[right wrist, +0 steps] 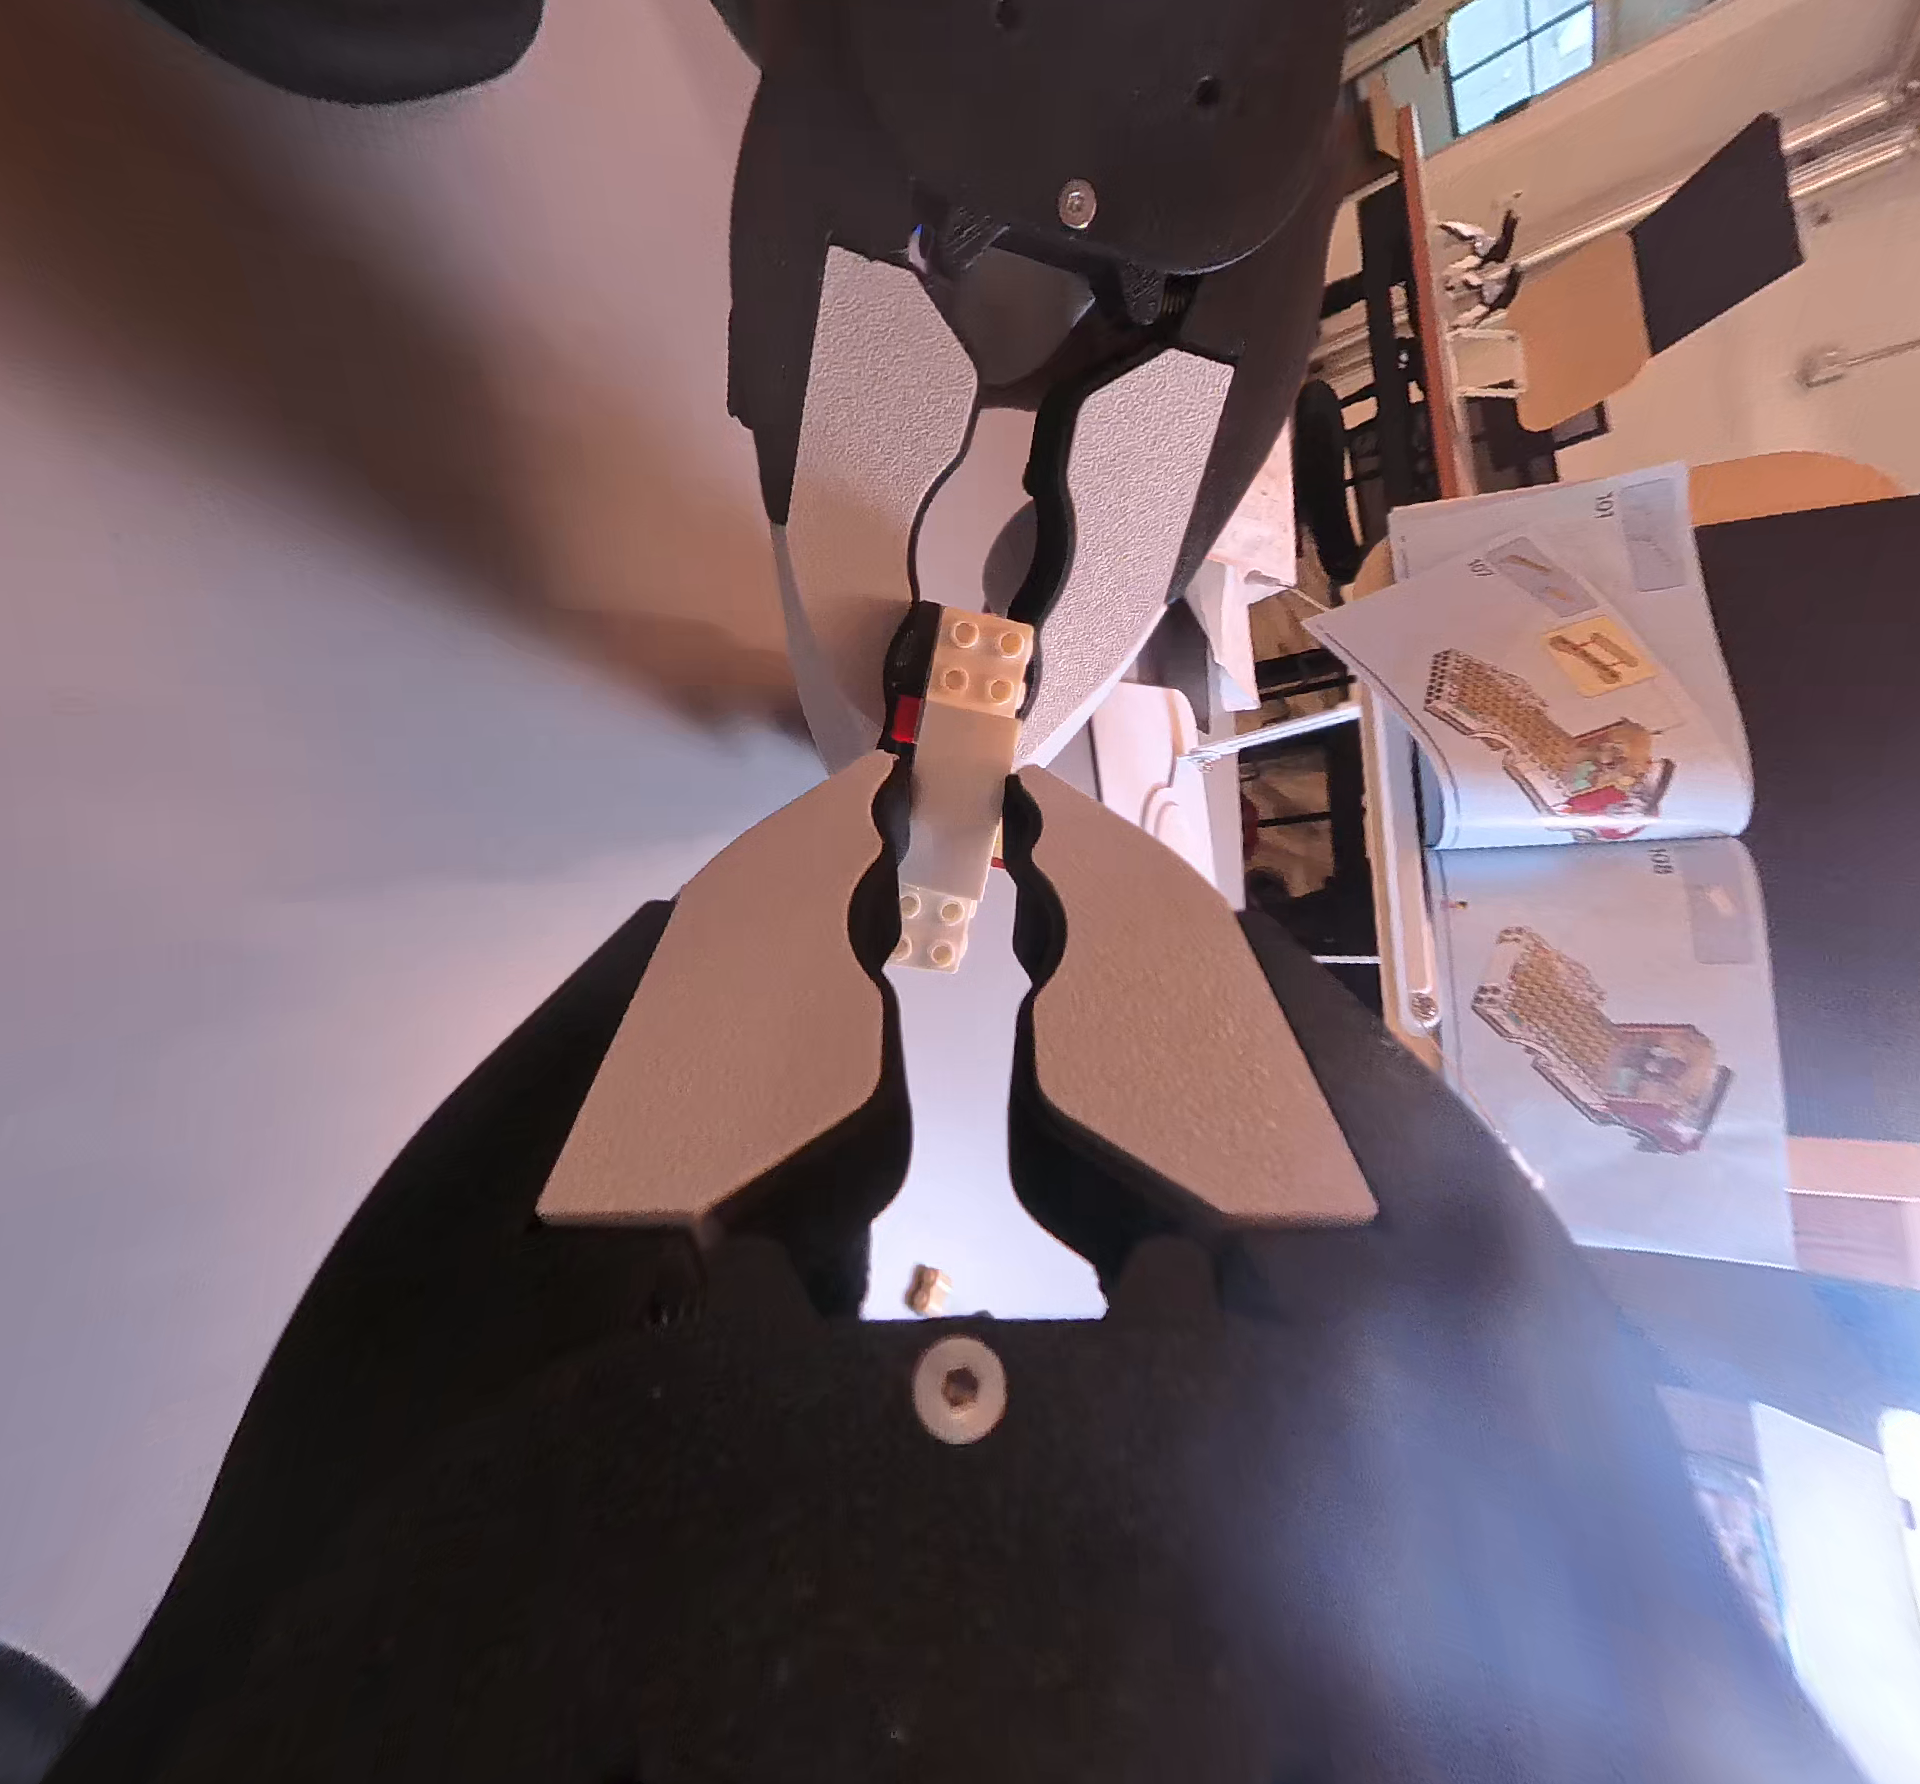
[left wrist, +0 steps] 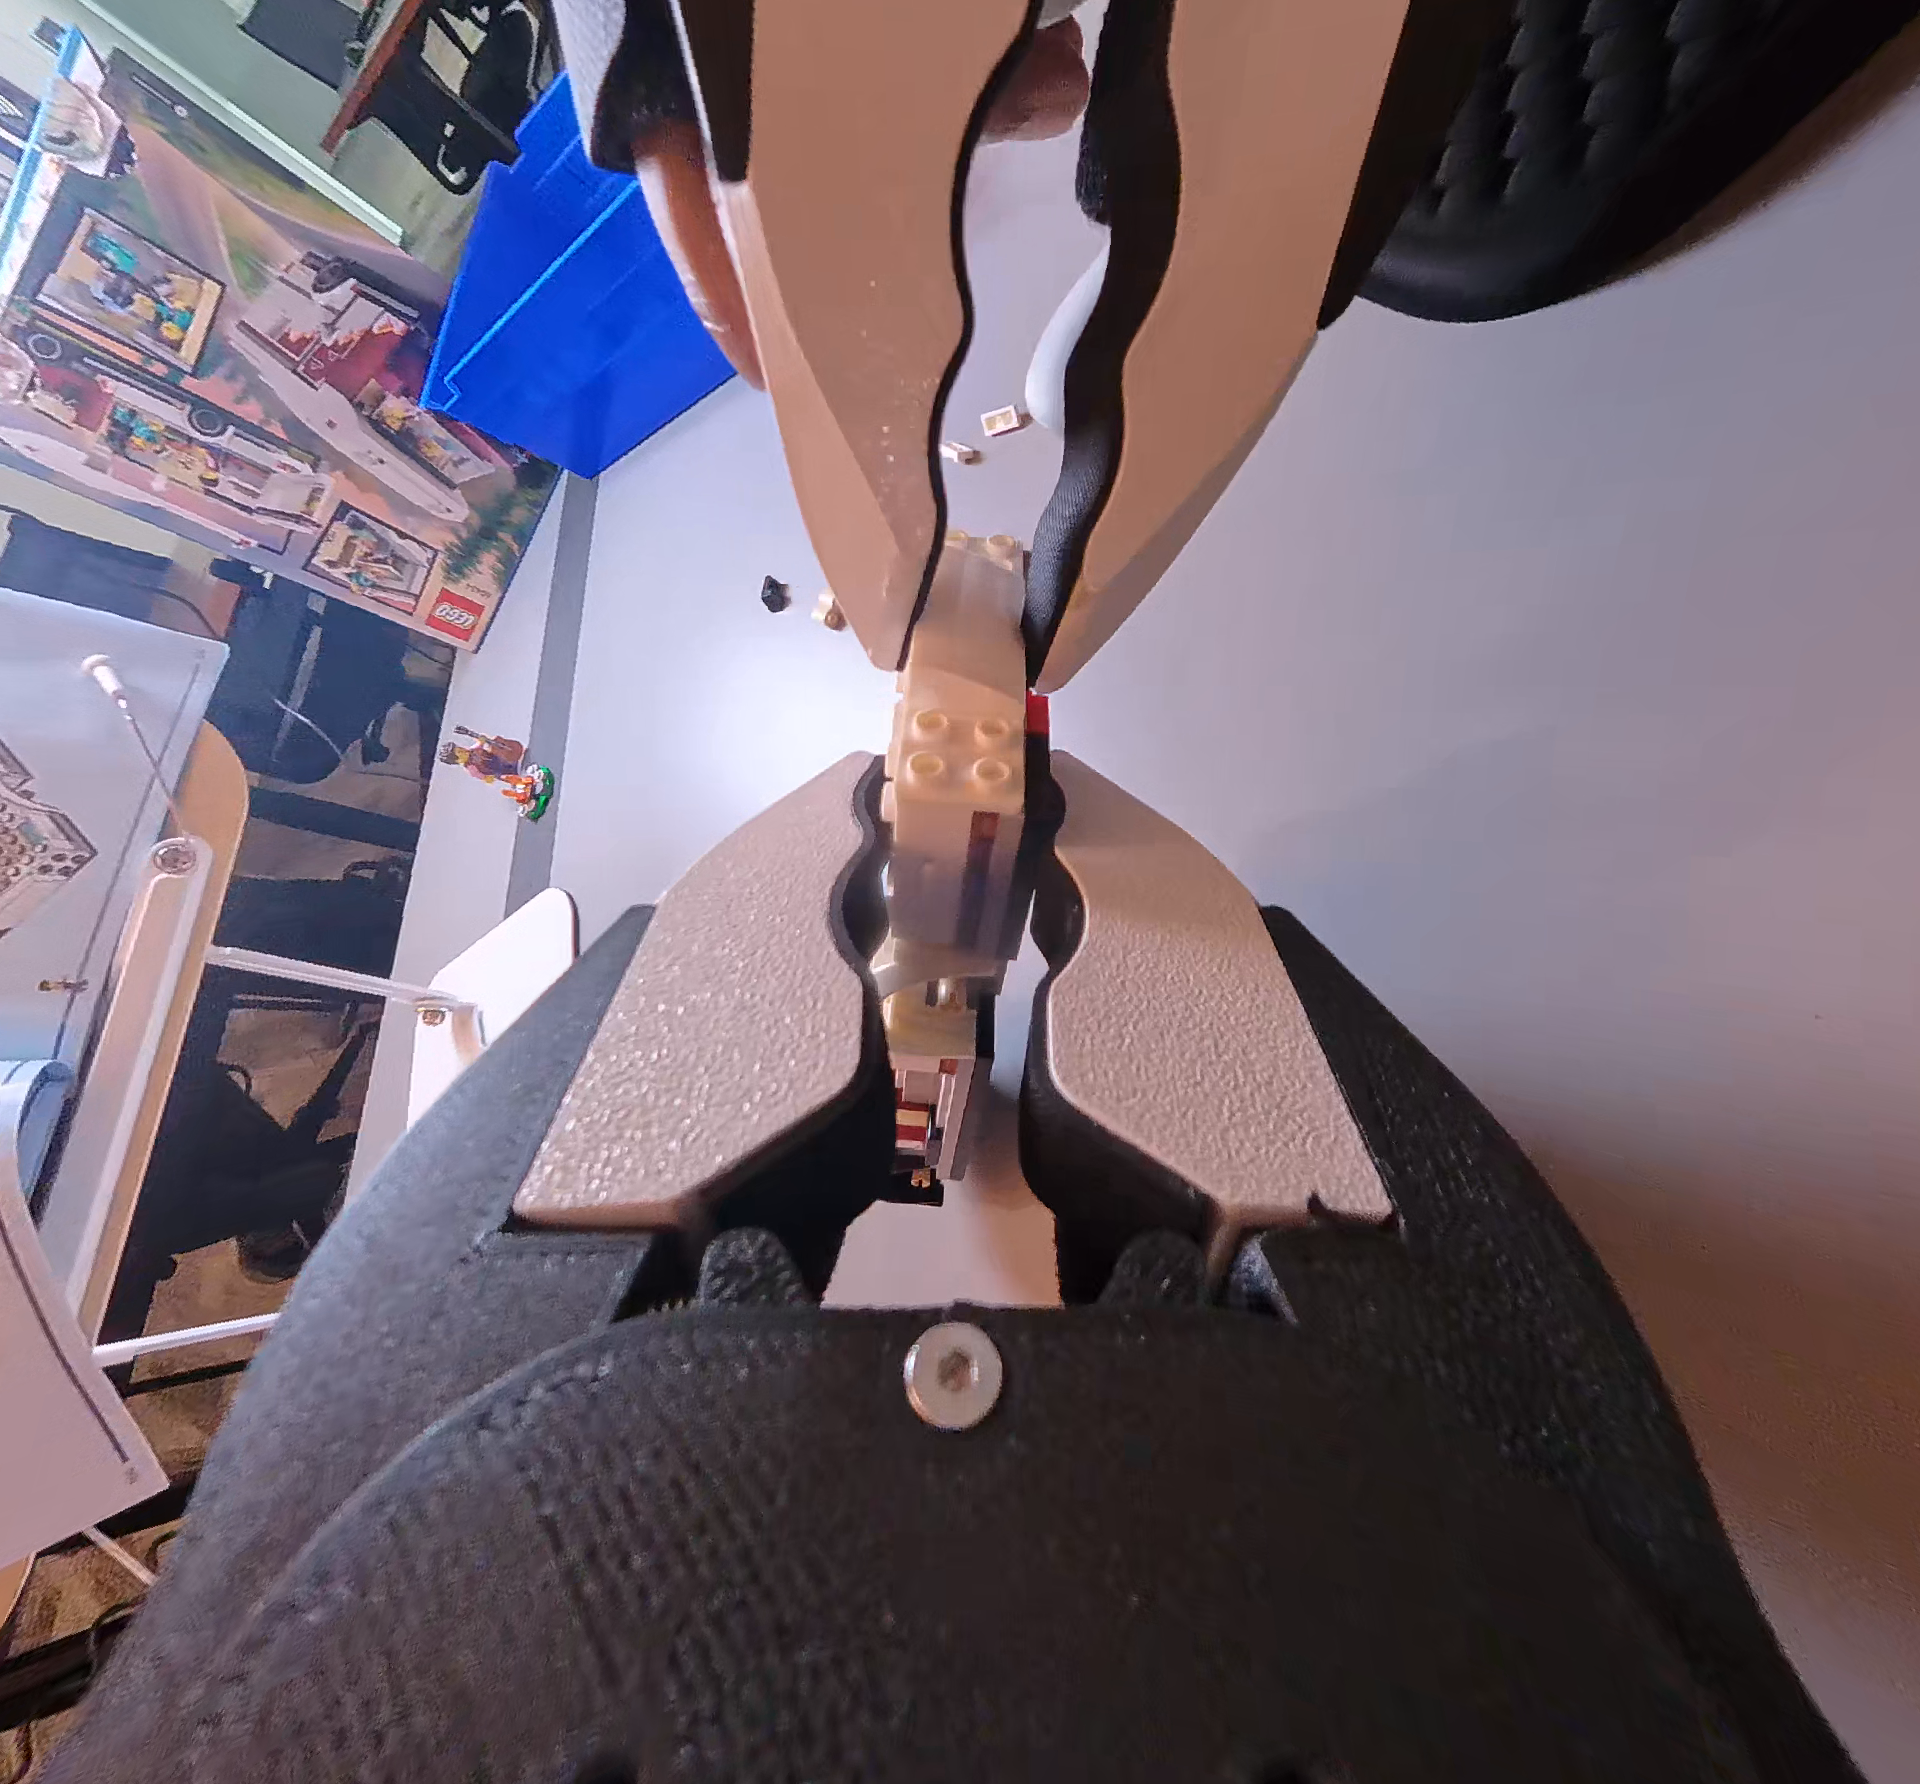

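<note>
A white brick assembly [left wrist: 961,768] with studs, a curved top and a small red piece [left wrist: 1037,711] on its side hangs above the white table [left wrist: 1507,695], held from both ends. My left gripper [left wrist: 961,789] is shut on its near end, with both pads against its sides. My right gripper [left wrist: 971,674] comes in from the top of the left wrist view and clamps the far end. In the right wrist view my right gripper [right wrist: 951,784] is shut on the same assembly [right wrist: 961,799]. There the left gripper [right wrist: 940,752] grips it from above, and the red piece [right wrist: 906,718] shows on the left side.
A blue bin [left wrist: 561,311] and a printed toy box [left wrist: 260,404] lie at the table's left. Small loose pieces [left wrist: 1003,422] and a black bit [left wrist: 774,591] lie beyond the grippers, and a minifigure [left wrist: 499,763] lies left. An open instruction booklet [right wrist: 1558,695] stands right. A tan piece [right wrist: 928,1287] lies below. The tips of both grippers are at nearly the same place.
</note>
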The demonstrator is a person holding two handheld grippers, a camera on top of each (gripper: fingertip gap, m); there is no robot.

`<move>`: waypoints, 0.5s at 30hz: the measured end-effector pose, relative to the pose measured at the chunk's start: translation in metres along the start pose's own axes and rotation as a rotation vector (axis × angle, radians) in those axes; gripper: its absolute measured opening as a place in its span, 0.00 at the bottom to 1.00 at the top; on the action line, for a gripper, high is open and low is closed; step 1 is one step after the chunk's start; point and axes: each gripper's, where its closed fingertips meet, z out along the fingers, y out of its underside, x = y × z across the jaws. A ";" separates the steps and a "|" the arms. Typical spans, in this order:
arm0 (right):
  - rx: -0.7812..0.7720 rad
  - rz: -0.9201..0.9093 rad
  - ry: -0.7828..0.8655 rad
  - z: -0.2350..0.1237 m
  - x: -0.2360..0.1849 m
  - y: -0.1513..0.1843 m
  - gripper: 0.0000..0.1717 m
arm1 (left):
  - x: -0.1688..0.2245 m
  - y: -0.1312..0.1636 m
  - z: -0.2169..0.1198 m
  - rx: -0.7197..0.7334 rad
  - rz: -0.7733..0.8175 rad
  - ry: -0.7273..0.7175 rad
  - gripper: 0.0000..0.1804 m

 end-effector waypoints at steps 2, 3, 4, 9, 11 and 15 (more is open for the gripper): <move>-0.003 -0.018 0.029 -0.001 0.000 0.001 0.10 | 0.001 -0.001 0.001 -0.004 -0.001 0.009 0.14; -0.001 -0.022 0.045 -0.001 0.000 0.002 0.10 | 0.000 -0.001 0.002 -0.005 -0.001 0.009 0.14; -0.001 -0.035 0.067 -0.002 0.001 0.002 0.10 | 0.000 -0.001 0.002 -0.007 -0.002 0.008 0.14; 0.003 -0.075 0.133 -0.004 0.004 0.000 0.10 | -0.005 -0.002 0.001 -0.014 0.001 0.002 0.13; 0.027 -0.032 0.151 -0.007 0.009 0.000 0.10 | -0.007 -0.002 0.002 0.007 -0.025 0.002 0.13; 0.095 0.165 0.103 -0.015 0.014 0.001 0.10 | -0.013 0.000 -0.002 0.037 -0.061 -0.021 0.13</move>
